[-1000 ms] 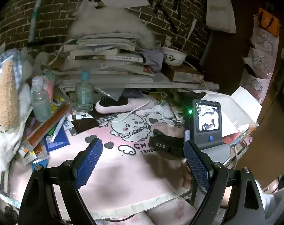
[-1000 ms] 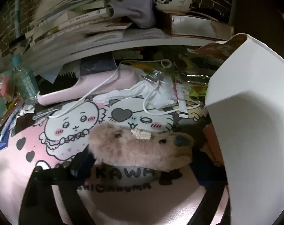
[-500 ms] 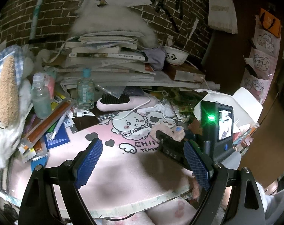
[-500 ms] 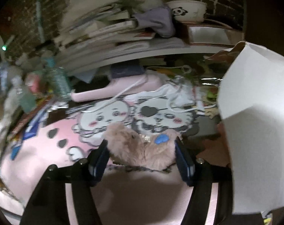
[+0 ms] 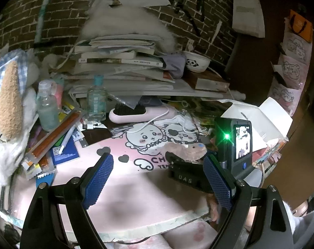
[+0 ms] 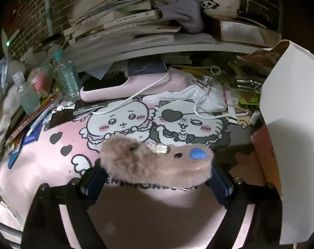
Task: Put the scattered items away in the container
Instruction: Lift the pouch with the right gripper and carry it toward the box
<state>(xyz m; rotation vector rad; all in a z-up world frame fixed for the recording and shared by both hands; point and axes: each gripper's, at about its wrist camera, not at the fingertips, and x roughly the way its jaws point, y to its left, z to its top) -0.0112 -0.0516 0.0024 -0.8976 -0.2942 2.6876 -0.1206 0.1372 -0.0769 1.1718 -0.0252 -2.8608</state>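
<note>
Right gripper (image 6: pixel 157 178) clenched on the furry plush (image 6: pixel 157 161), blue pads pressed into either end of it; against a second ago the toy sits higher and squarer between the fingers, clear of the pink mat (image 6: pixel 53 166), so the lift looks complete. In the left wrist view the same plush (image 5: pixel 186 148) hangs at about 3 o'clock, nearer the white box (image 5: pixel 266 120) than half a second back. Judgement: pick done, carry to the container under way, and the box, standing open at 3 o'clock of the right view (image 6: pixel 291 124), is the likely target. Left gripper (image 5: pixel 157 178) spread wide, holding nothing, hovering over the mat's near edge, unchanged across the three frames. Surface: cartoon-print mat, crowded along its far side with a pink hairbrush (image 6: pixel 132 85), white cable (image 6: pixel 148 91), two clear bottles (image 6: pixel 65 81) at 10 o'clock, pens and packets at 9. Behind: sagging book stack (image 5: pixel 119 62), panda bowl (image 5: pixel 196 63), brick wall (image 5: pixel 32 16). Room dim.
</note>
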